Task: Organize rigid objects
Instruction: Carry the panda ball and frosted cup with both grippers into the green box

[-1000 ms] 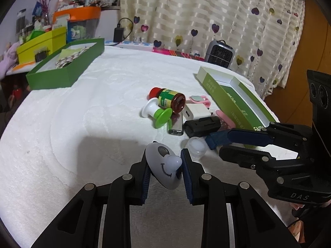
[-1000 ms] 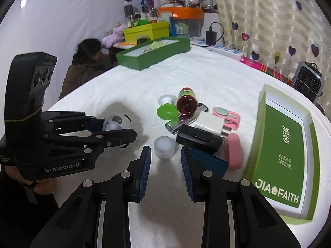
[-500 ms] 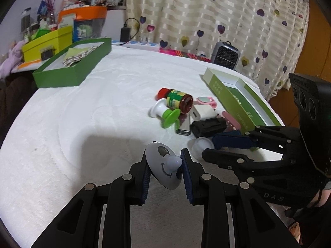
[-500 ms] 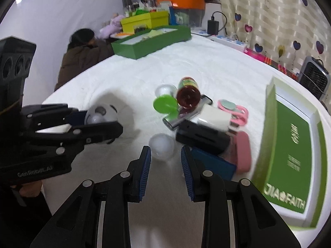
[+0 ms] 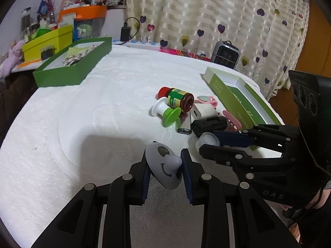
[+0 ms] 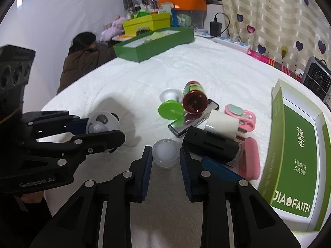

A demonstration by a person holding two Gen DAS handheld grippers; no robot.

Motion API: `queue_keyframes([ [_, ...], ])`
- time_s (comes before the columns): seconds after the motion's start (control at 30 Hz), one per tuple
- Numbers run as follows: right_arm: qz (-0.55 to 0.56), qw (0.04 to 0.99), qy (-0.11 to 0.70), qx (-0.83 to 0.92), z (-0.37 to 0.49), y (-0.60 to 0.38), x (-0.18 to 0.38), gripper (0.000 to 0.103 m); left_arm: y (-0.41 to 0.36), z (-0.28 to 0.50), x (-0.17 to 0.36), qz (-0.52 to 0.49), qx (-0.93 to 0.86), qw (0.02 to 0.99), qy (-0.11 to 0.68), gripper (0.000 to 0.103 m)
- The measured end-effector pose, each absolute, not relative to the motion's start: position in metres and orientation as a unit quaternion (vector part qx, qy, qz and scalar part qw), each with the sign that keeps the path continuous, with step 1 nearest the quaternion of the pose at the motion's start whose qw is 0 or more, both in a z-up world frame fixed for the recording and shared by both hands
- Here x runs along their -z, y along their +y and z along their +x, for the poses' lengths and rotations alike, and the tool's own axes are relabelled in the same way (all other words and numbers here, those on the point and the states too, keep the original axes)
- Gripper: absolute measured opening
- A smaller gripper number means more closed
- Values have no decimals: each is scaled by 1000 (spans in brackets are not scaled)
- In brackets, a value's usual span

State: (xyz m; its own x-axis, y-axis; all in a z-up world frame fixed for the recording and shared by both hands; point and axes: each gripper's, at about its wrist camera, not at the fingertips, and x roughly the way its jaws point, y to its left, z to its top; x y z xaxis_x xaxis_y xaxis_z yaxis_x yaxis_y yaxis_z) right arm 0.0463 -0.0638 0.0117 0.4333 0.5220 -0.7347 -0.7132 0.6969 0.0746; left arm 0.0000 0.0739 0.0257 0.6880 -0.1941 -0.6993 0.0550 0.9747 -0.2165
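A round panda-faced toy (image 5: 163, 165) is held just above the white cloth, with my left gripper (image 5: 164, 154) shut on it; the toy (image 6: 103, 122) also shows in the right wrist view. A small clear jar with a white inside (image 6: 165, 154) stands on the cloth between the pads of my right gripper (image 6: 165, 150). Its jaws are closing and both pads touch the jar's sides. In the left wrist view the jar (image 5: 206, 139) sits at the right gripper's fingertips. Behind it lies a pile: a brown bottle (image 6: 194, 100), a green-and-white spool (image 6: 170, 105), a white charger (image 6: 222, 125) and a black block (image 6: 211, 146).
A pink clip (image 6: 241, 116), a pink case (image 6: 249, 157) and a silver stick (image 6: 192, 122) lie in the pile. An open light-green box (image 6: 295, 144) lies at the right. A dark-green box (image 5: 70, 70) stands far left. A person (image 6: 80, 62) sits beyond the table edge.
My right gripper has come forward and down around the clear jar, and its jaws have narrowed onto it. The left gripper still holds the panda toy in the same place.
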Motion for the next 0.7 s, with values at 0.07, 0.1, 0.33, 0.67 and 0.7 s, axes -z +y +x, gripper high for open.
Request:
queue_keyframes([
  [0.07, -117, 840, 378, -370, 44, -68, -15, 28, 71, 0, -27, -87, 70, 915, 388, 27],
  [0.1, -113, 842, 376, -371, 43, -71, -17, 28, 69, 1, -28, -86, 71, 915, 388, 27],
  [0.33, -83, 852, 364, -368, 37, -90, -29, 28, 53, 5, -35, -75, 85, 916, 384, 27],
  [0.67, -30, 876, 342, -338, 36, -141, -47, 28, 14, 19, -49, -50, 125, 918, 373, 27],
  [0.7, -27, 879, 341, -334, 36, -146, -48, 28, 9, 20, -50, -46, 130, 918, 373, 27],
])
